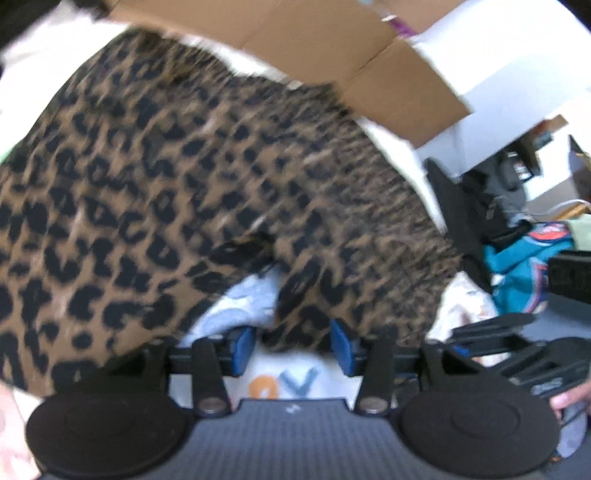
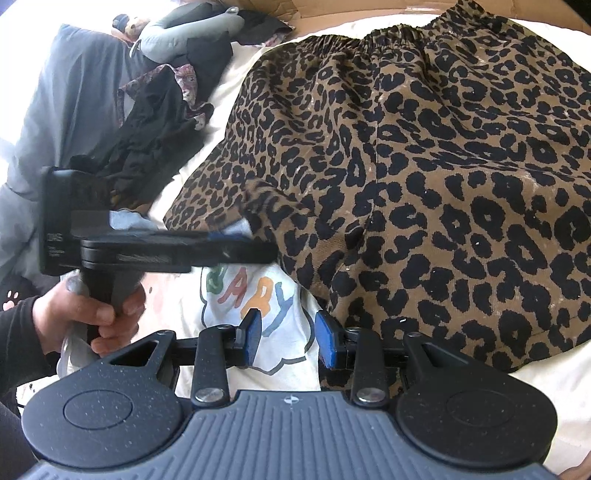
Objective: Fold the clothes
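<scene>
A leopard-print garment (image 2: 424, 155) with an elastic waistband lies spread on a white bed sheet (image 2: 546, 380). In the blurred left wrist view the leopard-print garment (image 1: 166, 177) fills most of the picture. Its near hem overlaps a white top (image 2: 255, 295) printed with coloured letters. My left gripper (image 1: 292, 347) is open, its blue pads apart over the hem edge and the white top (image 1: 288, 373). A hand (image 2: 92, 314) holds the left gripper (image 2: 258, 243) at the hem's turned-up corner. My right gripper (image 2: 290, 341) is open above the white top, beside the hem. The right gripper (image 1: 480, 332) also shows at the lower right.
Cardboard box flaps (image 1: 332, 48) hang over the far edge of the bed. A teal jersey (image 1: 528, 266) and dark gear lie on the floor at right. A pile of dark clothes (image 2: 159, 122), a grey plush toy (image 2: 184, 29) and grey bedding (image 2: 66, 92) sit at the left.
</scene>
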Action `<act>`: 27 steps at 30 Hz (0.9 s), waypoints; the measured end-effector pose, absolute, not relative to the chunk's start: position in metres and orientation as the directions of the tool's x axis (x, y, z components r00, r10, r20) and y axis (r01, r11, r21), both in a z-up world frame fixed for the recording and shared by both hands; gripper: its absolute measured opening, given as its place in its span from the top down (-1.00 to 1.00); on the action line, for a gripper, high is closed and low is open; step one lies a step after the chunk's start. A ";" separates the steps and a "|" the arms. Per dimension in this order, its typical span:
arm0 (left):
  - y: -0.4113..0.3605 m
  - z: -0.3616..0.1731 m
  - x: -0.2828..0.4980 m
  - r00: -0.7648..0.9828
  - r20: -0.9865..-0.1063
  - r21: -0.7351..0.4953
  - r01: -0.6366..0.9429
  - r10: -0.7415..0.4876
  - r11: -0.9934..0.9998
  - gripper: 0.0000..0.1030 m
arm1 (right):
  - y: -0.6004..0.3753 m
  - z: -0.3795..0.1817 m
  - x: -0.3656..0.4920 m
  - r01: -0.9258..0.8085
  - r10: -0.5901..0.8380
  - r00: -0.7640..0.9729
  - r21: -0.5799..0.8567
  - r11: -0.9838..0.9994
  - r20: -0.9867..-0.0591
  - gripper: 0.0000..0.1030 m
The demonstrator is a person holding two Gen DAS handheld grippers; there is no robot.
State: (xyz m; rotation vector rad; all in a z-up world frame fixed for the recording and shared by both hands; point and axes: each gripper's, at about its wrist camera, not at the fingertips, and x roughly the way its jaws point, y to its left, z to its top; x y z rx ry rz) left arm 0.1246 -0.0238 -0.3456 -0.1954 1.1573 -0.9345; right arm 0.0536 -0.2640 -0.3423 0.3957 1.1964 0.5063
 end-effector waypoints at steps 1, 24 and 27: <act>-0.026 -0.345 0.125 0.083 -0.690 -0.577 0.536 -0.719 0.616 -0.10 | -0.264 -0.342 0.054 -0.161 0.566 0.279 0.543 0.824 -0.776 0.24; -0.022 -0.351 0.125 -0.015 -0.701 -0.573 0.608 -0.713 0.550 0.88 | -0.264 -0.342 0.054 -0.165 0.569 0.269 0.544 0.822 -0.777 0.23; -0.008 -0.345 0.124 -0.022 -0.669 -0.634 0.538 -0.743 0.555 0.90 | -0.263 -0.340 0.054 -0.169 0.574 0.272 0.548 0.819 -0.773 0.23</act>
